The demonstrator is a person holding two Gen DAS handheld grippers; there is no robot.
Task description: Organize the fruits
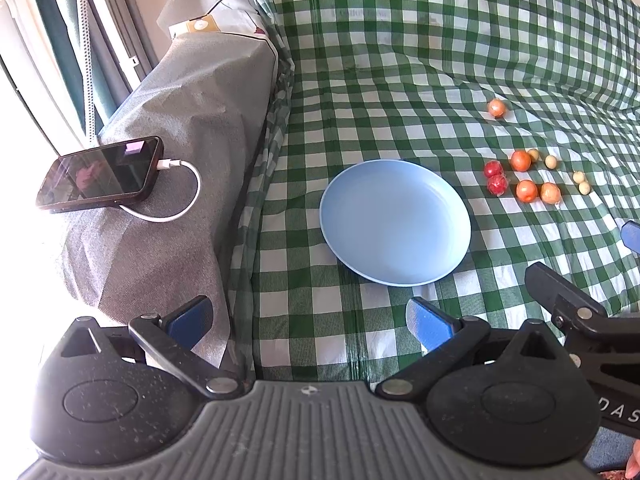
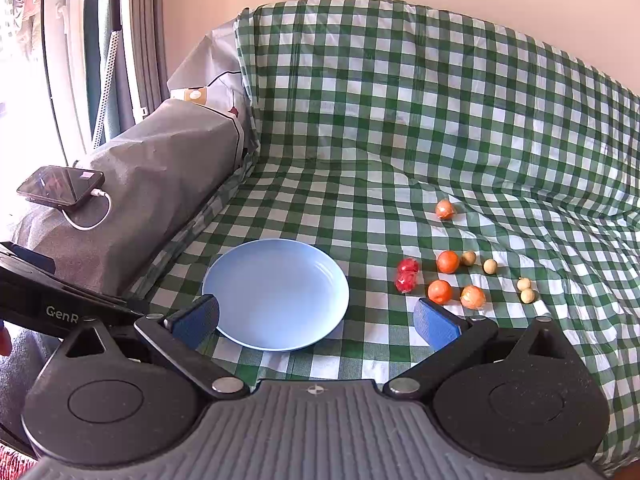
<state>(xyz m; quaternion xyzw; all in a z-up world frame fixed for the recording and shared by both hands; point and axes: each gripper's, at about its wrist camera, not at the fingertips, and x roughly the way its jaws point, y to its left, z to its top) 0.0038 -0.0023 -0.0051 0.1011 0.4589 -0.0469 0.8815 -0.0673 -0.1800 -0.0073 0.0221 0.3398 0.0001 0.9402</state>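
Note:
An empty light blue plate (image 1: 395, 222) (image 2: 276, 294) lies on the green checked cloth. To its right lie small fruits: two red ones (image 2: 407, 275) (image 1: 495, 178), several orange ones (image 2: 447, 262) (image 1: 520, 160), one orange fruit farther back (image 2: 445, 209) (image 1: 496, 107), and several small pale ones (image 2: 490, 266) (image 1: 551, 161). My left gripper (image 1: 310, 320) is open and empty, near the plate's front left. My right gripper (image 2: 316, 322) is open and empty, just in front of the plate; it also shows in the left wrist view (image 1: 580, 304).
A grey-covered sofa arm (image 1: 180, 152) (image 2: 160, 172) stands at the left with a phone (image 1: 100, 174) (image 2: 60, 185) on a white charging cable. The checked cloth (image 2: 400, 100) rises up the sofa back behind. A window is at far left.

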